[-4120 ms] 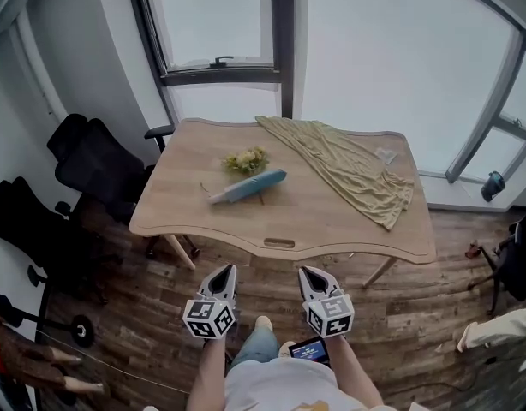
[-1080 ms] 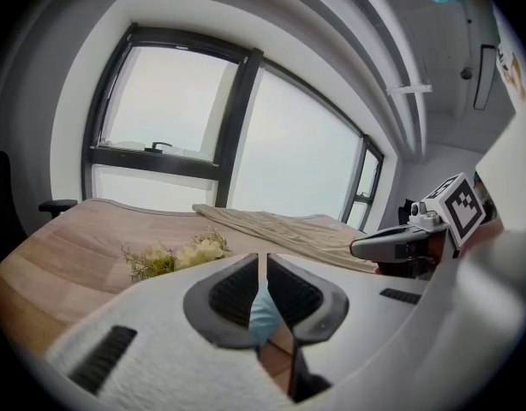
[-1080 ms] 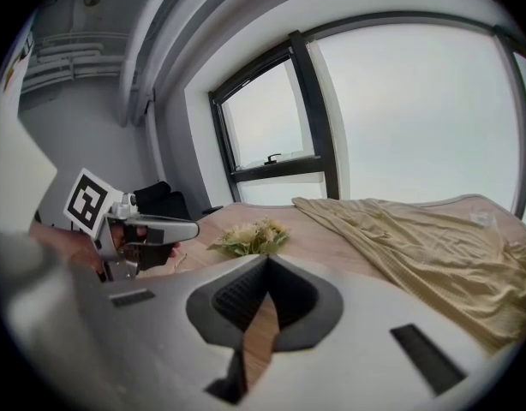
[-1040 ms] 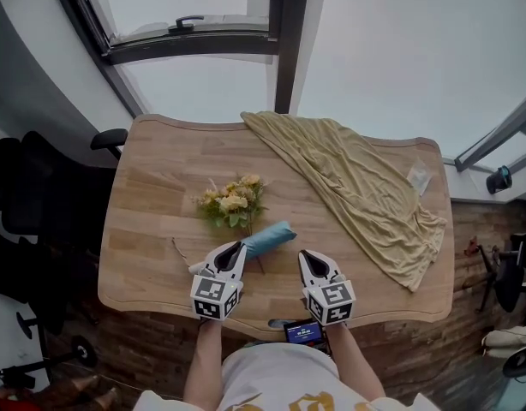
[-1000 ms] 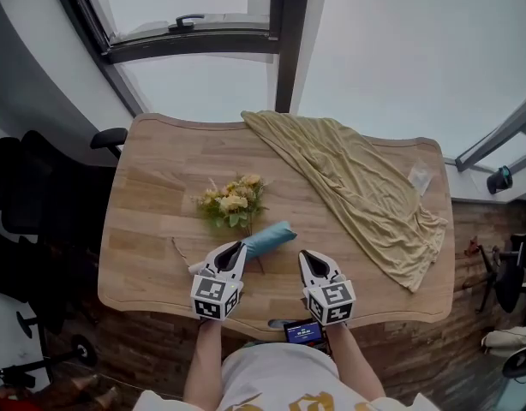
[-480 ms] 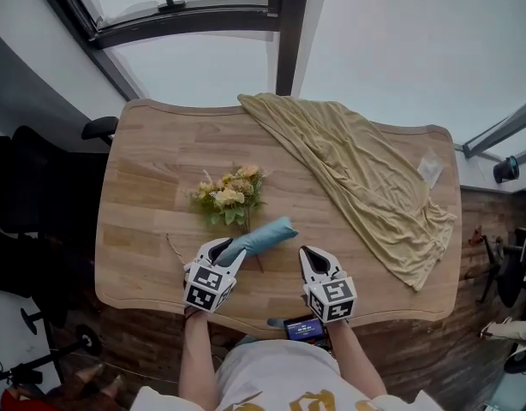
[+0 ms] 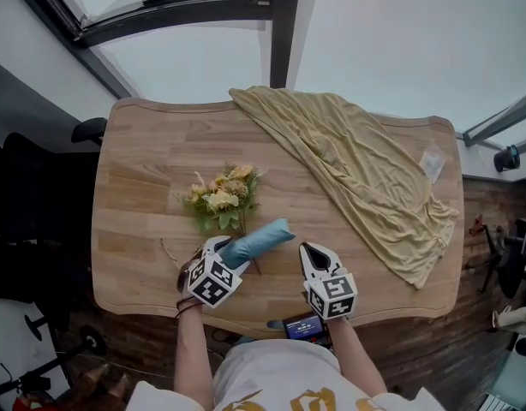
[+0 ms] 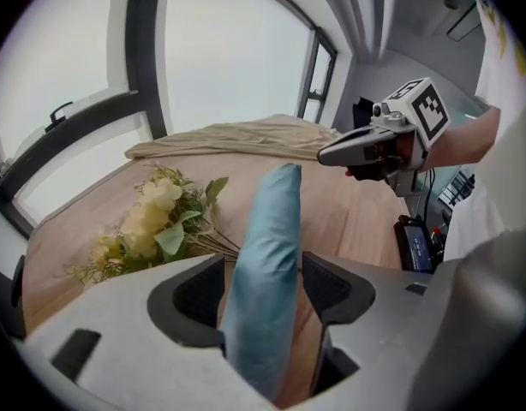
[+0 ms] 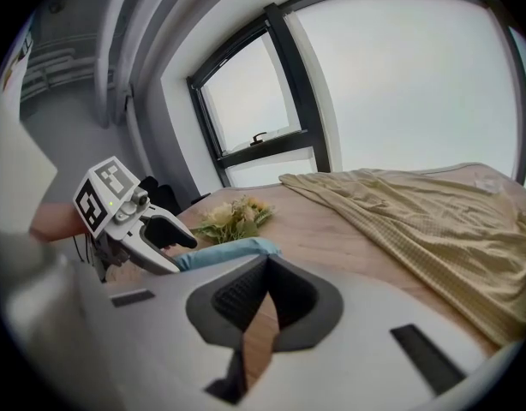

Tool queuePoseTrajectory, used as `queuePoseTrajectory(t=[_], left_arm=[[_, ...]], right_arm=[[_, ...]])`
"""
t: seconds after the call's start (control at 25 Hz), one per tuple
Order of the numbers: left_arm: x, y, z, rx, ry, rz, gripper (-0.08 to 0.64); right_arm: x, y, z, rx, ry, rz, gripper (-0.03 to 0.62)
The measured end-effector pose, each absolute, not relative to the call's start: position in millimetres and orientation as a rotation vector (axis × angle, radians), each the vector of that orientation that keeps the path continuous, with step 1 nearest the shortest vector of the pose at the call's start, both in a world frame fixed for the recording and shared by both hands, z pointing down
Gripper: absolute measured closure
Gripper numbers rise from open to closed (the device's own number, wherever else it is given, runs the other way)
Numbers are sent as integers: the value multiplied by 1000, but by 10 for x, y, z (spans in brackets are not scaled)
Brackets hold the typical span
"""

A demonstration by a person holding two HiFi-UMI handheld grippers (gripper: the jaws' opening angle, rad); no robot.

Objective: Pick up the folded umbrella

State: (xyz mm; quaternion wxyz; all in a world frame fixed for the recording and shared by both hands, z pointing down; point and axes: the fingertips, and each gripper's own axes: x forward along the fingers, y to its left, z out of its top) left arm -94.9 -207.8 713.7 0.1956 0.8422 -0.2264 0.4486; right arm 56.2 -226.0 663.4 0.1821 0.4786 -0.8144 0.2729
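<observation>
The folded umbrella (image 7: 256, 240), in a light blue sleeve, lies on the wooden table (image 7: 143, 144) near its front edge. My left gripper (image 7: 220, 248) tilts steeply down over the umbrella's near end. In the left gripper view the umbrella (image 8: 267, 255) runs between the jaws of that gripper (image 8: 263, 289), which have just been opening and stand wide round it. My right gripper (image 7: 310, 251) hovers to the right of the umbrella, apart from it. Its jaws meet at the tips (image 9: 265, 268) with nothing between them. The right gripper view shows the umbrella (image 9: 224, 251) to its left.
A bunch of yellow flowers (image 7: 218, 197) lies just behind the umbrella. An olive cloth (image 7: 366, 161) drapes across the table's right half, with a small plastic packet (image 7: 432, 163) at the far right. Black chairs (image 7: 32, 195) stand to the left. A small screen (image 7: 301, 326) sits below the table's edge.
My left gripper has dropped and tipped downward over the umbrella's near end, and its jaws have gone from shut to wide. The right gripper has sunk a little.
</observation>
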Motion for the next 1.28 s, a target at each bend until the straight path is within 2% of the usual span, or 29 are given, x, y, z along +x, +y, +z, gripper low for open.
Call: queuePoseTrajectory(t=[0.36,0.92,1.28], left_arm=[[-809,-2073,7412,2310,-499,1423,261],[-751,-2041,7667,2249,-481,1511,259],[-678,-2110,7695,2233,-570,1428,253]], right_arm=[[707,-2270,6717,1386,-2258,795,581],[750,-2277,6742,1402,-2243,801,581],[660,-2272,6770,1386,-2248,805,581]])
